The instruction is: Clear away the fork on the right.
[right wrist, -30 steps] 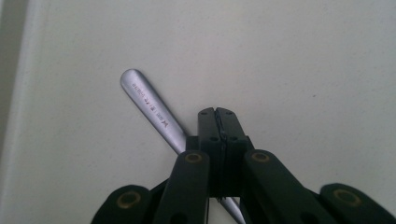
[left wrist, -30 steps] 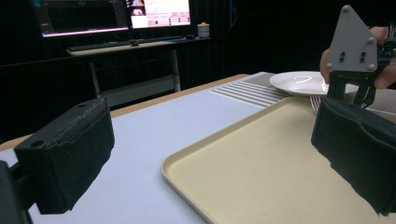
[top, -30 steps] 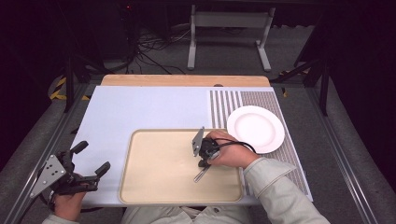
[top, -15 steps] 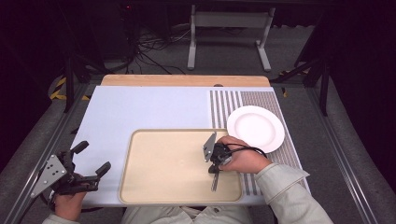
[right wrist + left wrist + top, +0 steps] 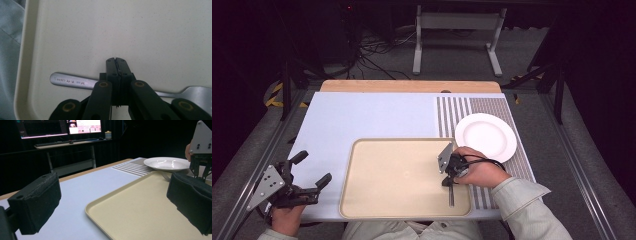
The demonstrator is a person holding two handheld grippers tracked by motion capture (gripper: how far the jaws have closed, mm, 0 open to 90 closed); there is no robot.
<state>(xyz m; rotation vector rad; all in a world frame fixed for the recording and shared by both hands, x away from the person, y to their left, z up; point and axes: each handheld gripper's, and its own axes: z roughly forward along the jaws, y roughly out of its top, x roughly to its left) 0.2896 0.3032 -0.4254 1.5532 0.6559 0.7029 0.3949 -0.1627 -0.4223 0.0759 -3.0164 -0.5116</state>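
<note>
Worktop (image 5: 362,120): pale blue surface filling the middle of the high view, with a wooden strip along its far edge and a striped grey mat (image 5: 492,107) at the upper right.
Tray (image 5: 387,175): beige, rectangular with rounded corners, lying at the lower centre of the high view, its right edge beside the striped mat.
Plate (image 5: 485,136): white, round, resting on the striped mat just beyond the tray's upper right corner; seen in the left gripper view at the upper right (image 5: 167,163).
Fork (image 5: 72,81): metal, lying flat on the tray near its right edge; in the right gripper view the stamped handle end points to the left of the frame and the tines run off at the lower right. In the high view the handle (image 5: 451,195) points toward the bottom of the frame.
Right claw (image 5: 448,181): held over the fork at the right side of the tray; in the right gripper view (image 5: 116,65) its jaws are pressed together with no gap, the fork's shaft passing under them. Whether they actually pinch the fork cannot be told.
Left claw (image 5: 312,167): at the lower left of the high view, off the tray's left edge; jaws spread wide with nothing between them, as the left gripper view (image 5: 110,202) confirms.
</note>
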